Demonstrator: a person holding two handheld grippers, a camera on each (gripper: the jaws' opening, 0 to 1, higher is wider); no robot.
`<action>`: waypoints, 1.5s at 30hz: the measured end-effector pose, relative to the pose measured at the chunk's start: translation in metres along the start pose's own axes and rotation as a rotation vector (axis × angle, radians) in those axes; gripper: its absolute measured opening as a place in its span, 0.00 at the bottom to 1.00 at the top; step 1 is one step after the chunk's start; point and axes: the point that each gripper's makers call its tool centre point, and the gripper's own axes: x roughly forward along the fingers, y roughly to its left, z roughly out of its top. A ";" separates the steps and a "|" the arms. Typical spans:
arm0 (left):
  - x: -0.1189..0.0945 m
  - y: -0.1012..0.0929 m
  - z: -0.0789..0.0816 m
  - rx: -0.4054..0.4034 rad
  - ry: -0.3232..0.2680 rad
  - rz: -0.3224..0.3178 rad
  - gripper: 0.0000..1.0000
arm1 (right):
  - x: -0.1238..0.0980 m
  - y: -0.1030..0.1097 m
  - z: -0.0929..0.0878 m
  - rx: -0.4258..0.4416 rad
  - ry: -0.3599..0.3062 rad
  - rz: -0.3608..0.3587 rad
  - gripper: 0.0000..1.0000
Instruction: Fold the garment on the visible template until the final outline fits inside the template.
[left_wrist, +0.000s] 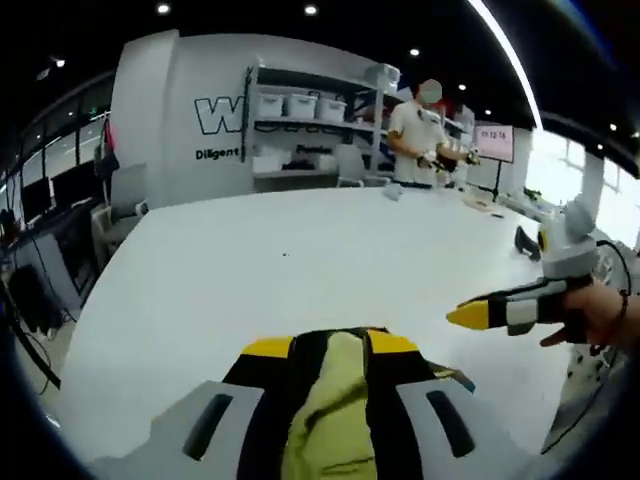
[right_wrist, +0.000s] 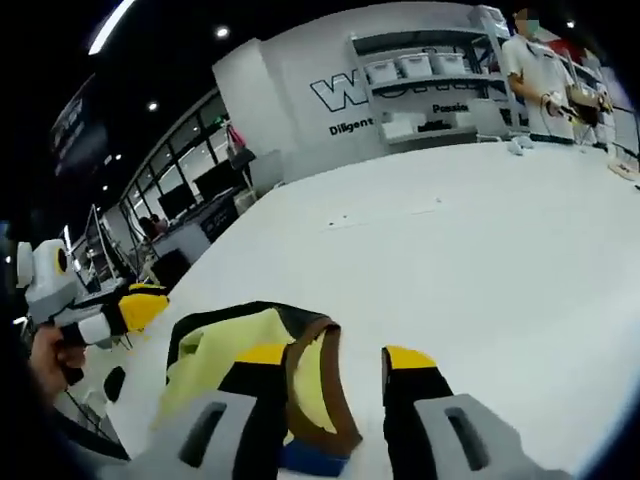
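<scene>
Pale yellow garment (right_wrist: 240, 352) with brown edging, white table (left_wrist: 300, 270)

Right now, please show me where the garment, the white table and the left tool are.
garment (right_wrist: 215, 350): right gripper view, its yellow cloth.
white table (left_wrist: 300, 270): left gripper view, bare top.
left tool (left_wrist: 330, 345): left gripper view, between its yellow tips.

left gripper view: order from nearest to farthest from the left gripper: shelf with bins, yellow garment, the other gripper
1. yellow garment, between the left gripper's fingers
2. right gripper, off to the right above the white table
3. shelf with bins, at the far wall
</scene>
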 end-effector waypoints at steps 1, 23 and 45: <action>0.014 0.013 0.004 0.032 -0.006 0.016 0.29 | -0.004 0.000 -0.003 0.020 -0.002 0.011 0.38; 0.087 0.040 -0.079 0.104 0.335 -0.026 0.38 | -0.015 0.013 -0.096 0.096 0.197 -0.005 0.37; 0.054 0.055 -0.052 0.153 0.265 0.025 0.01 | -0.016 -0.002 -0.056 -0.092 0.154 -0.098 0.00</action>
